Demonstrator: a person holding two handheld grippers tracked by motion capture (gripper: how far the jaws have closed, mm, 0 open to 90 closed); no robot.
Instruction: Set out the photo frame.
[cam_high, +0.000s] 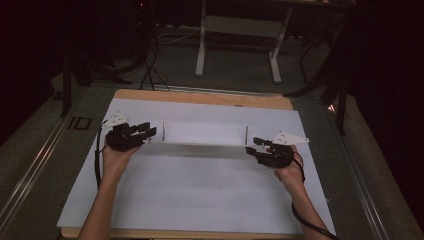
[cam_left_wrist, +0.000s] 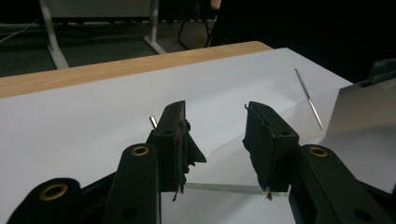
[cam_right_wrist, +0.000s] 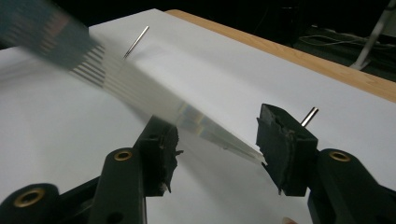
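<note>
A: Where is the clear sheet?

B: The transparent sheet sits at the middle of the table, over the white paper that covers it. Its near edge shows as a bright strip between the two grippers, and two thin metal pins stand at its far corners.

A: And the left gripper?

B: The left gripper is at the sheet's left end, held in the person's left hand. In the left gripper view its jaws stand apart, and the sheet's edge runs across the gap low between the pads. One pin pokes up just behind the left jaw.

A: The right one?

B: The right gripper is at the sheet's right end, in the right hand. Its jaws are also spread; the sheet slants through the gap, its corner touching or just beside the right pad, though whether it actually touches cannot be told.
</note>
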